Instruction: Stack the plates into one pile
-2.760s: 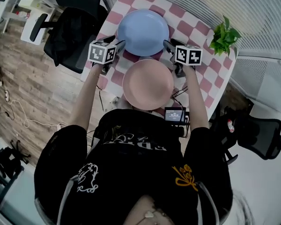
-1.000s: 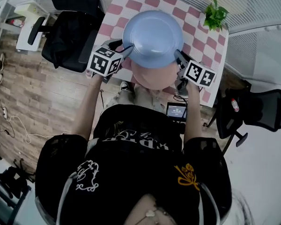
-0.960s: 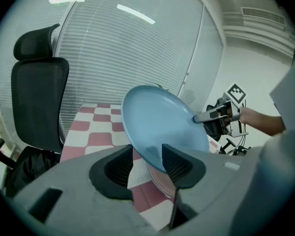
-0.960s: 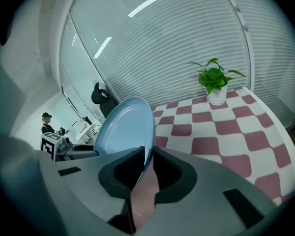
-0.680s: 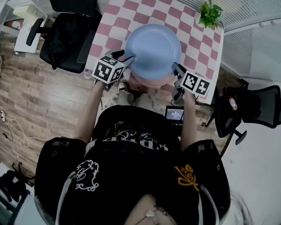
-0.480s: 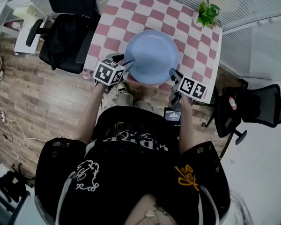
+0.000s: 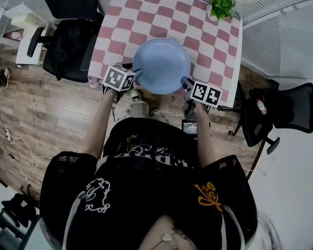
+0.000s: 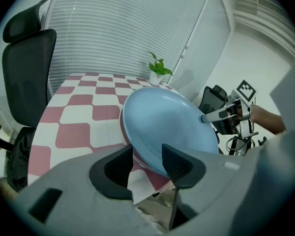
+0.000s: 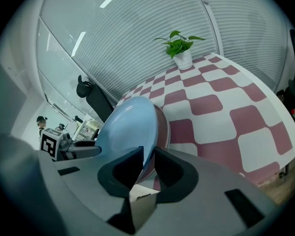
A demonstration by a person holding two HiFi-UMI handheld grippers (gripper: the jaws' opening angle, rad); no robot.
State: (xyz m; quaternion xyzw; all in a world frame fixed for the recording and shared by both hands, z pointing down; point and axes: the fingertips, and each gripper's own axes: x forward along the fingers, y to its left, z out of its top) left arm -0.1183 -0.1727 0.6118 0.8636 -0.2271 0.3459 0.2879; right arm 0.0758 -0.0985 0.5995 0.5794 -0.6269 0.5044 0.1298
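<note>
A pale blue plate [image 7: 161, 65] hangs tilted over the near edge of the checked table [image 7: 146, 14], held at its rim from both sides. My left gripper [image 7: 137, 73] is shut on its left rim and my right gripper [image 7: 185, 83] on its right rim. In the left gripper view the jaws [image 8: 147, 149] straddle the blue plate [image 8: 167, 127], with the pink plate's rim [image 8: 122, 130] showing just beneath. In the right gripper view the narrow jaws [image 9: 148, 151] pinch the blue rim [image 9: 125, 127], and the pink plate [image 9: 163, 127] lies right under it. From the head view the pink plate is hidden.
A potted plant [image 7: 221, 1] stands at the table's far right corner. One black office chair [image 7: 68, 46] is left of the table and another [image 7: 287, 113] is to the right. A small screen device [image 7: 189, 126] sits below the near table edge.
Both grippers have carried the blue plate towards me and lowered it. It now covers the pink plate, which still showed below it a second ago.
</note>
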